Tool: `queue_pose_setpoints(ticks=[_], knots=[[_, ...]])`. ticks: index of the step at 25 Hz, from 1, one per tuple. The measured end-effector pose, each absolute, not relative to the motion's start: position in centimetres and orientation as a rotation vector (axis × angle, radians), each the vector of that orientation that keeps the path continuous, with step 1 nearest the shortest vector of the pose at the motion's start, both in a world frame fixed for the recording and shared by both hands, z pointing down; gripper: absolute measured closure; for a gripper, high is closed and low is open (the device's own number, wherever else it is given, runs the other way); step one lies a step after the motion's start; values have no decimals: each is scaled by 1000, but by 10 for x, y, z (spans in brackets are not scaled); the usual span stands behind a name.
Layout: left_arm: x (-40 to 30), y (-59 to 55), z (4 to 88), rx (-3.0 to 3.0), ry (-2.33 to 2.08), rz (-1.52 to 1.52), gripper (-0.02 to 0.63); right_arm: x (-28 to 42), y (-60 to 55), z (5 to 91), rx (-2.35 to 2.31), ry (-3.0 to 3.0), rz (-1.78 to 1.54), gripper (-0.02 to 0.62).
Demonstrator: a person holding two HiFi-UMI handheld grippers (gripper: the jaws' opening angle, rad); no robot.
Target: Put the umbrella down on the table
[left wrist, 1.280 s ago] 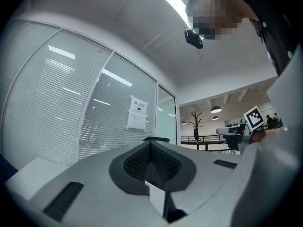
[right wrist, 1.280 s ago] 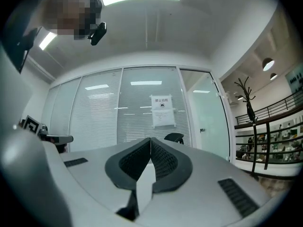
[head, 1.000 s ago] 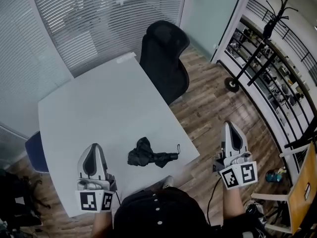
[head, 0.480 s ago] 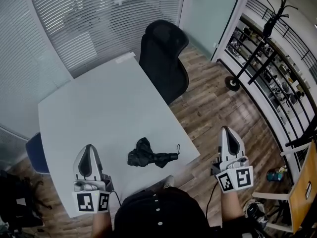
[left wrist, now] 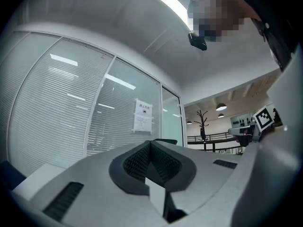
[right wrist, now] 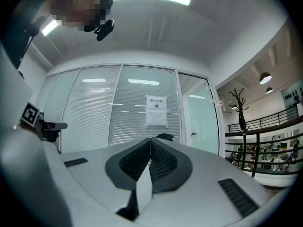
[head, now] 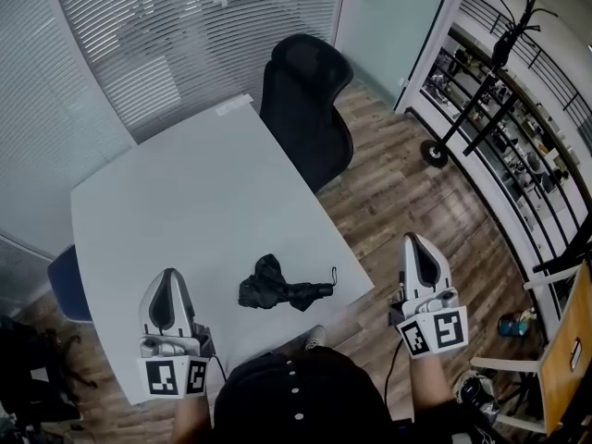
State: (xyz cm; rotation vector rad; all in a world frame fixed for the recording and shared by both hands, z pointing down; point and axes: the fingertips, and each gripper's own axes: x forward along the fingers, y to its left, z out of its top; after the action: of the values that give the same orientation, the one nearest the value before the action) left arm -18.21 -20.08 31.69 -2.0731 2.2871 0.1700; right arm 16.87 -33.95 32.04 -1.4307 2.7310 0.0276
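Table [head: 185, 192] spreads ahead of the left claw [head: 168, 277], chair [head: 305, 100] beyond it. Umbrella [head: 282, 291] lies folded on the table, just right of the left claw and well left of the right claw [head: 418, 240] — touching neither. Both claws are pinched fully together, gripping nothing.

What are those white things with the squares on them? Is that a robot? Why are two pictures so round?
No robot: a person holds two grabbing tools, the left gripper and the right gripper. One picture comes from a camera on the person's head, looking down. The round ones come from a small camera on each tool, looking along its jaws. Both pairs of jaws are closed with nothing between them. A folded black umbrella lies on the white table, near the person's edge, held by nobody.
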Motion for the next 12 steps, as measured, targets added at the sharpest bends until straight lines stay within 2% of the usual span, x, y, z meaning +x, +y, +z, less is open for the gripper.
queue_pose_setpoints(ticks=[12], knots=[[-185,-199,321,-2064,2305,169,592,162,-342,322,-1432,2746,47,565]])
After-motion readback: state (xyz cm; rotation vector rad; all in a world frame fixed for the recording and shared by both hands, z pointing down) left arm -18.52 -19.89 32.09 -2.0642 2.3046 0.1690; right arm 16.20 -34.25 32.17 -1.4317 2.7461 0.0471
